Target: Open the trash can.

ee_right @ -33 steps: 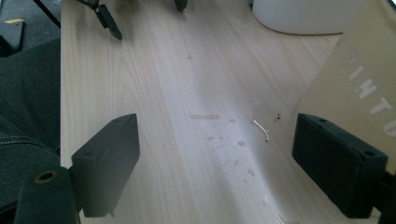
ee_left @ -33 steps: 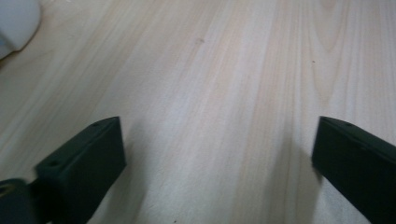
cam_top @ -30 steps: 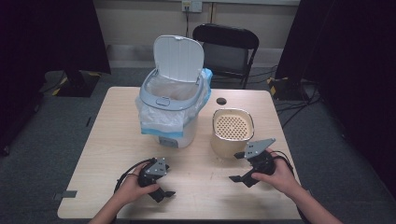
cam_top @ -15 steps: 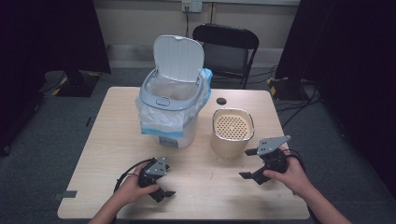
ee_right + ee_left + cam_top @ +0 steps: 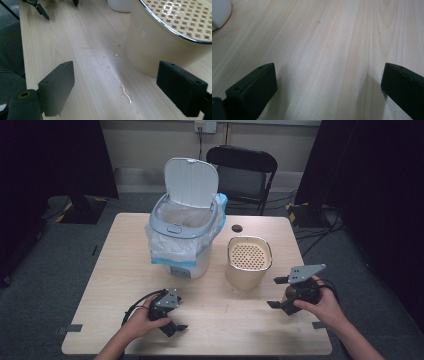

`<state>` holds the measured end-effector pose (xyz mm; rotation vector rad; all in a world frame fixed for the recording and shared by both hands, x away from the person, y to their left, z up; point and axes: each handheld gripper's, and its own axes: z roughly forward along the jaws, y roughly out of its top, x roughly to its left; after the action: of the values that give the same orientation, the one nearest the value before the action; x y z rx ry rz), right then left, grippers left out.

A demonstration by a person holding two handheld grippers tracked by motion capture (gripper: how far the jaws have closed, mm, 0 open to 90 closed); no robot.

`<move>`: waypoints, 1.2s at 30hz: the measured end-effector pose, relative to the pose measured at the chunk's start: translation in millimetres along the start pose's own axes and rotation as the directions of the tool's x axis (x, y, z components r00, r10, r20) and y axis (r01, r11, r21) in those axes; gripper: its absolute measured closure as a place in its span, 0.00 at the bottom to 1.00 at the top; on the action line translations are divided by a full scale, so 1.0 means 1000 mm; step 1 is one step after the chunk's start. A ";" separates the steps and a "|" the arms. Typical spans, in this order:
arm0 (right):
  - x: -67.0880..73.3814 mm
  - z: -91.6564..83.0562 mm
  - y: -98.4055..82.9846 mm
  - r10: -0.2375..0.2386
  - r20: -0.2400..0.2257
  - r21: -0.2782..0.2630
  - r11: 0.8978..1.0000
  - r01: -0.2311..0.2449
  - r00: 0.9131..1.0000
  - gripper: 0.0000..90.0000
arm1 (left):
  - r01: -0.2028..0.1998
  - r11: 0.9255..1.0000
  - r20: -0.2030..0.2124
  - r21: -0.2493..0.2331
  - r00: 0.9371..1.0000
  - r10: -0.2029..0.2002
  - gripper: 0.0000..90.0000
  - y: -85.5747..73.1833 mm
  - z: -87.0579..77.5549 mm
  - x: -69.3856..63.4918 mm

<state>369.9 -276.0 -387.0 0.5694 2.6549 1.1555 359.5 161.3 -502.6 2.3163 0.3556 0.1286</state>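
Wooden table point(image 5: 120, 270) | right gripper point(image 5: 278, 292) open wide (empty) | beside beige container point(image 5: 248, 265)

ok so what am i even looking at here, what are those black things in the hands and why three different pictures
A person sits at a wooden table and holds a hand tool in each hand; each tool ends in a two-jaw claw. The high view looks down from above: the left claw rests low near the table's front edge, and the right claw is beside a cream container with a perforated lid. The other two pictures come from small cameras riding on the claws, looking out between their black jaws. The left one looks at bare wood. The right one looks at the cream container and a streak of liquid on the wood. A white bin with a plastic liner stands with its lid up. Both claws are open and hold nothing.
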 end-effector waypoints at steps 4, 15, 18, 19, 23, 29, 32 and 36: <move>-0.005 -0.008 -0.006 0.012 0.022 -0.004 1.000 -0.012 1.000 0.16 | -0.001 1.000 0.001 0.002 1.000 0.001 0.00 0.000 0.000 0.000; -0.015 -0.023 -0.023 0.048 0.064 -0.010 0.999 -0.047 0.997 0.16 | -0.001 1.000 0.000 0.001 1.000 0.001 0.00 0.000 0.000 0.000; -0.017 -0.027 -0.027 0.059 0.073 -0.014 0.998 -0.058 0.996 0.16 | -0.001 1.000 0.002 0.002 1.000 0.001 0.00 0.000 0.000 0.000; -0.018 -0.029 -0.028 0.062 0.076 -0.013 0.998 -0.061 0.995 0.16 | -0.001 1.000 0.000 0.001 1.000 0.001 0.00 0.000 0.000 0.000; -0.020 -0.033 -0.032 0.072 0.093 -0.014 0.997 -0.071 0.993 0.16 | -0.001 1.000 0.001 0.002 1.000 0.001 0.00 0.000 0.000 0.000; -0.023 -0.037 -0.038 0.081 0.108 -0.017 0.997 -0.080 0.991 0.16 | -0.001 1.000 0.002 0.002 1.000 0.001 0.00 0.000 0.000 0.000; -0.024 -0.040 -0.041 0.088 0.111 -0.020 0.996 -0.086 0.990 0.16 | -0.001 1.000 0.001 0.002 1.000 0.001 0.00 0.000 0.000 0.000; -0.025 -0.041 -0.045 0.090 0.111 -0.018 0.996 -0.089 0.990 0.16 | 0.000 1.000 0.000 0.000 1.000 0.000 0.00 0.000 0.000 0.000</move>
<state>367.3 -341.6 -391.5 0.7356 2.5493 1.1287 359.5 161.3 -502.6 2.3164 0.3556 0.1287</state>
